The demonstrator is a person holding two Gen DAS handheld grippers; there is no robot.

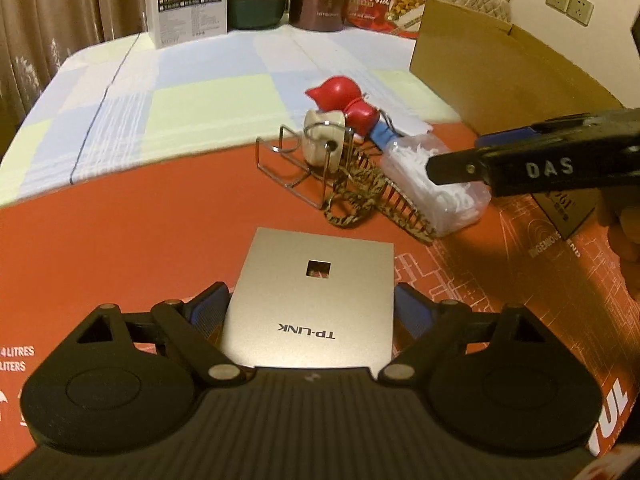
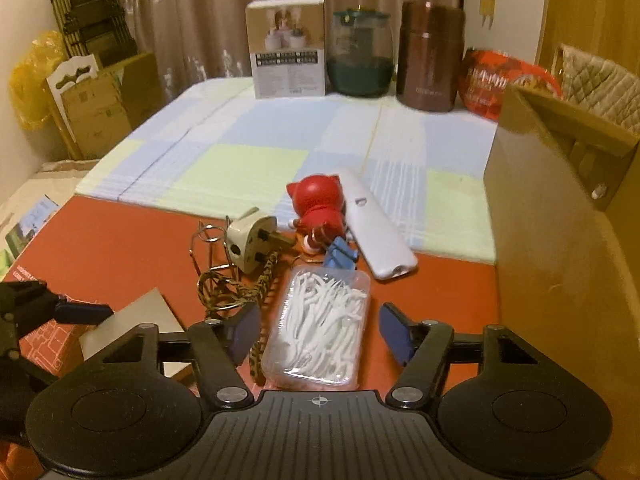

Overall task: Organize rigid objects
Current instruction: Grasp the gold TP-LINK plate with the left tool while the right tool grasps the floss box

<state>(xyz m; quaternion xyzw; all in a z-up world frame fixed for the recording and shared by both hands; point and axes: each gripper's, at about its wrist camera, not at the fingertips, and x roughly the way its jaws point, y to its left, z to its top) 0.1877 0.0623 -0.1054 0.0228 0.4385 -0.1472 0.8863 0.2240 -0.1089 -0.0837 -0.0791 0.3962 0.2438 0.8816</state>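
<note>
Two hand-held grippers work over a red printed cardboard surface strewn with small hard items. The left gripper straddles a flat silver square TP-LINK device with a small square window in its top; its blue-padded fingers sit at either edge of the plate, apparently touching, though whether they grip it firmly is hard to tell. The right gripper has its tongs spread wide around a clear plastic box of white floss picks, with a gap showing on each side, so nothing is held yet.

In the right wrist view, at twelve o'clock from the floss box lie a blue clip and a red cat-shaped figurine. At one o'clock rests a white oblong remote-like case. At eleven o'clock sit a cream three-pin plug adapter, a bent wire rack and a braided brown cord. A tall brown cardboard box stands at three o'clock, probably the place for sorted things.

The step in hand seems to be picking up, both grippers set on separate items. Next, the right tongs need to close squarely on the floss box's long sides, clear of the cord beside its left edge, then lift and carry it toward the cardboard box
</note>
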